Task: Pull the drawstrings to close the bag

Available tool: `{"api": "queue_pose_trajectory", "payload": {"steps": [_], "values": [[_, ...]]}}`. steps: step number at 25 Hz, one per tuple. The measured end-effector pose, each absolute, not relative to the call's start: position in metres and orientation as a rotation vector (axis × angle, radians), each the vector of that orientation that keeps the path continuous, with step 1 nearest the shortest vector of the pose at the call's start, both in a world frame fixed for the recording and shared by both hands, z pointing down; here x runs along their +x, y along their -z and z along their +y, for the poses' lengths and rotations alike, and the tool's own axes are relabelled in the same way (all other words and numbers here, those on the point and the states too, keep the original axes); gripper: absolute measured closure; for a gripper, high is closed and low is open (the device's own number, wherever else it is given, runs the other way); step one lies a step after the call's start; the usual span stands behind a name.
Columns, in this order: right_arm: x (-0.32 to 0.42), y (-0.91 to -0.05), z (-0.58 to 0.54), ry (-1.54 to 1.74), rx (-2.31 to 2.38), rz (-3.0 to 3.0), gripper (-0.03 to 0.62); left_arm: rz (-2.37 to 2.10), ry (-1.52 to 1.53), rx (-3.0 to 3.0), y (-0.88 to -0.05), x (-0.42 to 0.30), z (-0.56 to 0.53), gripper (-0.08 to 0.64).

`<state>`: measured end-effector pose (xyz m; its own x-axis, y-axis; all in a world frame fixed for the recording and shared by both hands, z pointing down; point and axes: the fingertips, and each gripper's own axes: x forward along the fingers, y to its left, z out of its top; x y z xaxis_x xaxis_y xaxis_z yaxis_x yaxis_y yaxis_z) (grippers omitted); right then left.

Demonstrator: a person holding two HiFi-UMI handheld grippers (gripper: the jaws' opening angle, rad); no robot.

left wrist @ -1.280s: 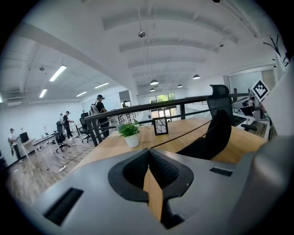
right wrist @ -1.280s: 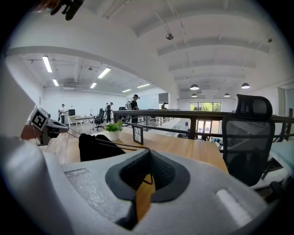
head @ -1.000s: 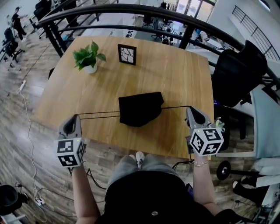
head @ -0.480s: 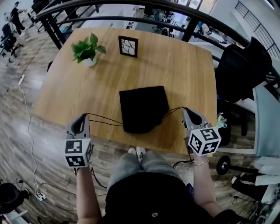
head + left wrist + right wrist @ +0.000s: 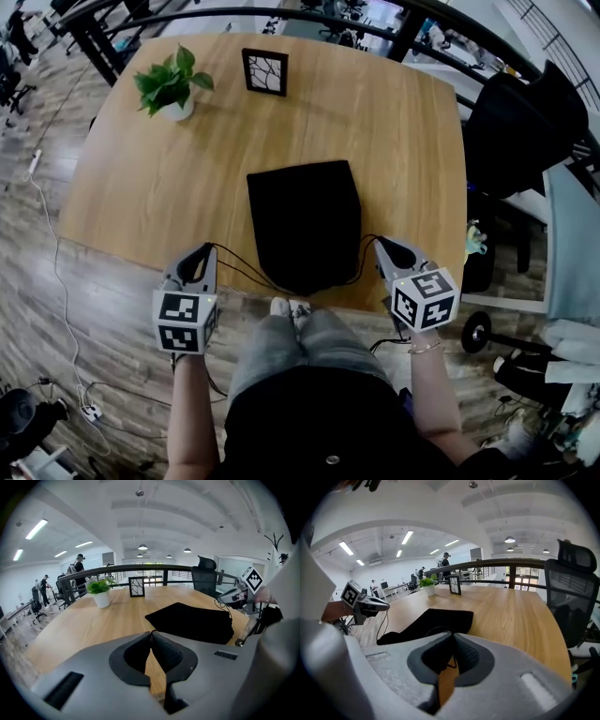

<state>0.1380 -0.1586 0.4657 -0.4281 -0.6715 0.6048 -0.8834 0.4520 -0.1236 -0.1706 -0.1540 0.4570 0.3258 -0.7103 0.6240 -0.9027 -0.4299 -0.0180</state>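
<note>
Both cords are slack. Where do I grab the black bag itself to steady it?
Probably the tapered near end of the bag, coming from the near edge of the table: it narrows there where the drawstrings exit, while the rest lies flat and wide.

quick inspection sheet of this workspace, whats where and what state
surface: wooden table, bare apart from the items below
job's things: black bag lying flat, strung end at the near edge; left drawstring and right drawstring hang in slack curves
clutter: potted plant and picture frame at the far edge, clear of the bag
grippers: left gripper shut on left drawstring; right gripper shut on right drawstring
cables: white cable on the floor at left
surroundings: black office chair at right, dark railing beyond the table
</note>
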Motion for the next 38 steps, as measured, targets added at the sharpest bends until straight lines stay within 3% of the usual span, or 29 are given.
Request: {"api": "queue_pose_trajectory", "payload": {"steps": [9, 11, 18, 24, 38], "values": [[0.135, -0.507, -0.128, -0.72, 1.148, -2.143, 0.58, -1.192, -0.855, 2.272, -0.499, -0.13, -0.133, 0.514], [0.135, -0.513, -0.123, -0.734, 1.137, -2.125, 0.563, -1.131, -0.867, 2.273, -0.506, -0.122, -0.128, 0.473], [0.141, -0.523, -0.109, -0.741, 1.093, -2.076, 0.5, -1.033, -0.882, 2.273, -0.519, -0.105, -0.116, 0.437], [0.144, -0.495, -0.12, -0.729, 1.21, -2.142, 0.494, -1.014, -0.838, 2.287, -0.508, -0.101, -0.115, 0.377], [0.09, -0.415, -0.146, -0.595, 1.226, -2.419, 0.494, -1.105, -0.672, 2.358, -0.453, -0.102, -0.129, 0.341]]}}
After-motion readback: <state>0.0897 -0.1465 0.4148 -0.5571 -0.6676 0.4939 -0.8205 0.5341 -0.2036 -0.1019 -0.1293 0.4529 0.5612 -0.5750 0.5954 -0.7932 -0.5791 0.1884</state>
